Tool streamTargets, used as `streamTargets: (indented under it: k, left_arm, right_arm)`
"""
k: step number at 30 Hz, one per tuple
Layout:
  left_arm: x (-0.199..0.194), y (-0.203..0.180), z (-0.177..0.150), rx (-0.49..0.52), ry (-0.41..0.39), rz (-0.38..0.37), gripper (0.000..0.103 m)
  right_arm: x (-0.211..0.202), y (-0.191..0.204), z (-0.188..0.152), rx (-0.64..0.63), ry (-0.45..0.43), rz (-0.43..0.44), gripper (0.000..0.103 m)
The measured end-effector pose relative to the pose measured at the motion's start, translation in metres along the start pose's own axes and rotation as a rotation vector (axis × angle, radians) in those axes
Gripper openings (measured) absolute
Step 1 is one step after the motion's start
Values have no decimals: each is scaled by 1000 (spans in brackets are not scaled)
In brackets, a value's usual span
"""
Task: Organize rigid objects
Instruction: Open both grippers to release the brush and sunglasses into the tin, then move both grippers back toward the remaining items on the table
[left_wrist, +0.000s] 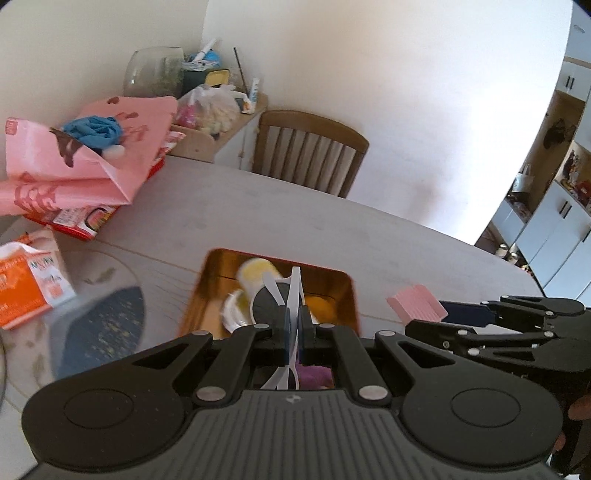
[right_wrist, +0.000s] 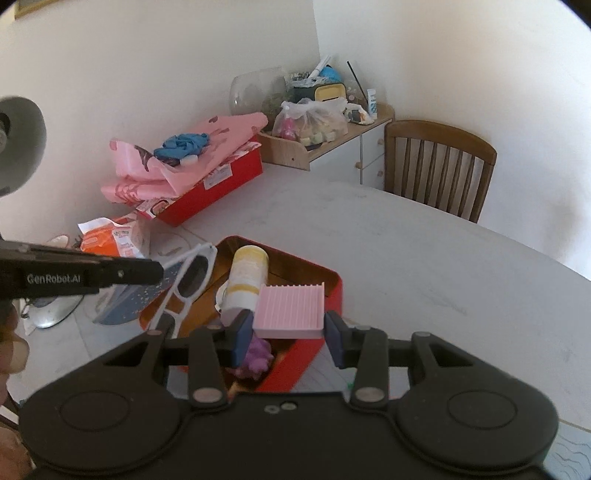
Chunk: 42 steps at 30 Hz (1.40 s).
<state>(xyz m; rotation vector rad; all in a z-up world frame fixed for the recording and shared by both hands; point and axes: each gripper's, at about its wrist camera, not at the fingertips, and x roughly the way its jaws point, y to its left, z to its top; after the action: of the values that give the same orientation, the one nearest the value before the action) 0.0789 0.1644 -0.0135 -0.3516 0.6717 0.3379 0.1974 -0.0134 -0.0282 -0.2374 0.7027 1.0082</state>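
Note:
My left gripper (left_wrist: 293, 314) is shut on the thin frame of white sunglasses (left_wrist: 291, 291), whose dark lens shows just past the fingers. In the right wrist view the sunglasses (right_wrist: 188, 284) hang from the left gripper (right_wrist: 159, 273) over the left rim of a red tin with a gold inside (right_wrist: 334, 291). My right gripper (right_wrist: 290, 334) is shut on a pink ridged soap dish (right_wrist: 290, 310) above the same tin. Inside the tin (left_wrist: 207, 284) lie a yellow-and-white bottle (right_wrist: 247, 277) and a purple toy (right_wrist: 258, 356).
An orange packet (left_wrist: 26, 291), a blue speckled cloth (left_wrist: 99, 325) and pink bags on a red box (right_wrist: 207, 192) crowd the table's left side. A wooden chair (right_wrist: 439, 170) and a cluttered side cabinet (right_wrist: 332, 147) stand behind the table. A grey lamp head (right_wrist: 18, 140) hangs at the left.

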Motion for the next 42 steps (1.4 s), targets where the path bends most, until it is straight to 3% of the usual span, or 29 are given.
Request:
streamTargets:
  k: [9,23,31,42]
  left_arm:
    - [43,35,13,20,66,8,4]
    - [85,48,4,99,151,-27,4]
    - [93,49,-8,93,197,-54,4]
    - [85,39,-16,115,201,-59,4]
  right_arm:
    - [47,30,-5,-57,76,-78,41]
    - [89,52,-13,-140,169,-142,40]
    - [89,52,-15,-103,162,-135,46]
    - [70,51,-15,-45,156,-100,47]
